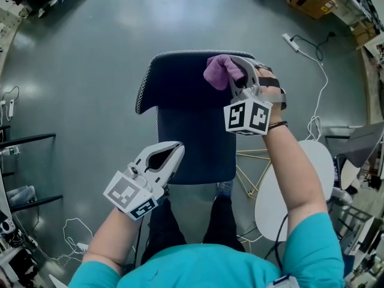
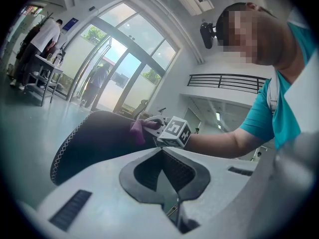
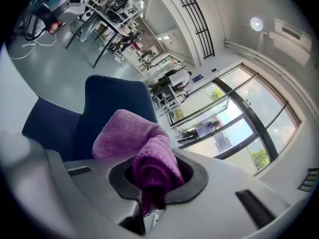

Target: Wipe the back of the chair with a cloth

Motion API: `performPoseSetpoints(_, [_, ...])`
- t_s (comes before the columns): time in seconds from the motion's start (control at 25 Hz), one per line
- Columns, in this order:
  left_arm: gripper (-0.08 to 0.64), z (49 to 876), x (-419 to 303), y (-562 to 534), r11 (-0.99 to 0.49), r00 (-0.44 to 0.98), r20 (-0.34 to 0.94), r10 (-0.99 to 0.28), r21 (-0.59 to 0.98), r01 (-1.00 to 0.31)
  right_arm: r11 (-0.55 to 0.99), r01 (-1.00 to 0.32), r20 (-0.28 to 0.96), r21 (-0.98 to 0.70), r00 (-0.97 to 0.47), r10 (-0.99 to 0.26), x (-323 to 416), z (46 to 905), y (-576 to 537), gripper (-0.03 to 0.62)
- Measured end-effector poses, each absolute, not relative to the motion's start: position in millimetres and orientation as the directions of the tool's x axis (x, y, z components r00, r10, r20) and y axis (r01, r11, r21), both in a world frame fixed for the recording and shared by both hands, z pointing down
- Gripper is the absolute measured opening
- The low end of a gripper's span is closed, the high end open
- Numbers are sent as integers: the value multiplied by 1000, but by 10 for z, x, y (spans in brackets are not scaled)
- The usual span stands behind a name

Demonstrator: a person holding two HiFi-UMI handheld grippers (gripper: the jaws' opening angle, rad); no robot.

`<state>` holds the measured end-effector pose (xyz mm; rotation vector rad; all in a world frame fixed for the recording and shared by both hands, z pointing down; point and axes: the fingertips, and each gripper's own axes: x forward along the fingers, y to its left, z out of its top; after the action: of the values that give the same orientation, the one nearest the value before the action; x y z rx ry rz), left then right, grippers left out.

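R tongs [image 1: 235, 77] are clamped on the purple cloth [image 1: 219, 71]. The wad sits at the top-right of the chair back [image 1: 174, 80] and looks to be touching it. L tongs [image 1: 175, 150] are closed w/ nothing in them, hovering over the seat [image 1: 198, 149] front-left. To wipe well, I'd grip firm, lay the loose wad flat on the fabric and sweep R to L w/ even pressure. Then overlapping passes downward. L could steady the chair if it swivels.
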<state>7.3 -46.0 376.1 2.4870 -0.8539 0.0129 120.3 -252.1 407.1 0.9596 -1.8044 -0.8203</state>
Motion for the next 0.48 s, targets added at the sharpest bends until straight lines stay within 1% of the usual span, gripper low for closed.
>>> performPoseSetpoints(0.48, [5,3720,296,-548,-694,820,162,-549,457,-556,466,-287,409,837,-238,-881,1616,4096,-2566,51])
